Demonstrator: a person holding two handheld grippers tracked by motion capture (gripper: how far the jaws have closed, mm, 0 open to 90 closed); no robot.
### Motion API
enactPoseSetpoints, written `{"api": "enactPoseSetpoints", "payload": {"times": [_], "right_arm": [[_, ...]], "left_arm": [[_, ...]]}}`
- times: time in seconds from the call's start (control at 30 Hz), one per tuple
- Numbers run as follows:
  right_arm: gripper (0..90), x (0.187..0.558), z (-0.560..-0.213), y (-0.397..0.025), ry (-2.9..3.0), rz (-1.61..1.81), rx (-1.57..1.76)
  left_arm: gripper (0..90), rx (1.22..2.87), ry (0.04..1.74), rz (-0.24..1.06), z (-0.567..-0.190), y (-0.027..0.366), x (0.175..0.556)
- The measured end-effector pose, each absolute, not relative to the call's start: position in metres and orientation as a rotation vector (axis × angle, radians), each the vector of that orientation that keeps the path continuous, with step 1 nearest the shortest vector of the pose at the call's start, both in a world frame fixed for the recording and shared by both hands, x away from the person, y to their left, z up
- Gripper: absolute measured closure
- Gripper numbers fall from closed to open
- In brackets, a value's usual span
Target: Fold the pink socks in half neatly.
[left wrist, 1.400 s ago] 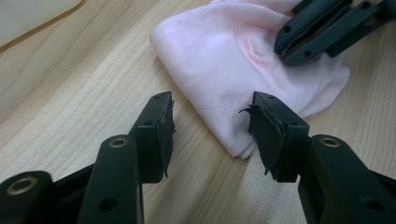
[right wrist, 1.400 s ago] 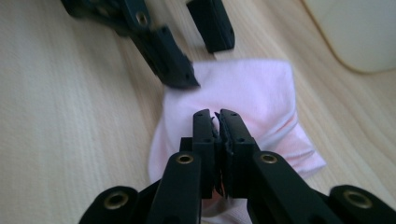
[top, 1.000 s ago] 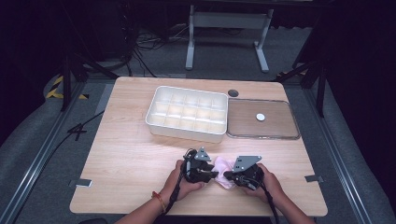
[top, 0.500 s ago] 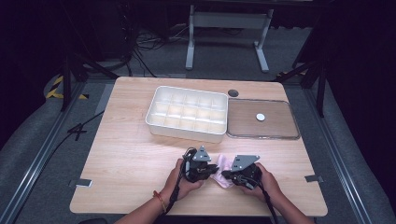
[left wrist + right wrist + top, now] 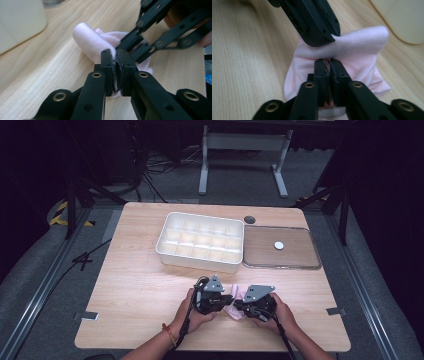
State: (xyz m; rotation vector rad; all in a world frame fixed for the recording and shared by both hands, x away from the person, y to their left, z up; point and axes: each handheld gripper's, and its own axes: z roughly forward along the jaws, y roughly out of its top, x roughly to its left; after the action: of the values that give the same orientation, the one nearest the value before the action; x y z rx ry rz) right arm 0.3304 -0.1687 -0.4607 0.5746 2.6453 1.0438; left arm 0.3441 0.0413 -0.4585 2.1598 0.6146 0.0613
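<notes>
Pink cloth (image 5: pixel 235 306): rolled, long axis 10-to-4 o'clock on tabletop (image 5: pixel 135 285), lying between both claws. Left claw (image 5: pixel 116 65) and right claw (image 5: pixel 329 71) each clamp it.

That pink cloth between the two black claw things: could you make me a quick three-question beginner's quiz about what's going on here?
1. True or false: both the left gripper and the right gripper are shut on the pink cloth.
2. Which lies nearer the person: A) the white divided tray, B) the pink cloth, C) the clear flat lid?
3. Fill in: the pink cloth lies on the wooden ____.

Key
1. True; each gripper view shows its jaws closed with pink fabric pinched between them.
2. B
3. table
</notes>
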Motion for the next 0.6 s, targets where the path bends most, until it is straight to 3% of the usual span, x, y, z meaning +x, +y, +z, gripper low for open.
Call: {"api": "enactPoseSetpoints", "payload": {"times": [0.2, 0.6], "right_arm": [[83.4, 0.33, -0.452, -0.189, 2.597, 1.034, 0.624], [87.3, 0.334, -0.465, -0.188, 2.619, 1.006, 0.673]], "left_arm": [[84.8, 2.162, 0.613, 0.062, -0.458, 0.042, 0.345], [83.4, 2.198, 0.518, 0.109, -0.454, 0.024, 0.337]]}}
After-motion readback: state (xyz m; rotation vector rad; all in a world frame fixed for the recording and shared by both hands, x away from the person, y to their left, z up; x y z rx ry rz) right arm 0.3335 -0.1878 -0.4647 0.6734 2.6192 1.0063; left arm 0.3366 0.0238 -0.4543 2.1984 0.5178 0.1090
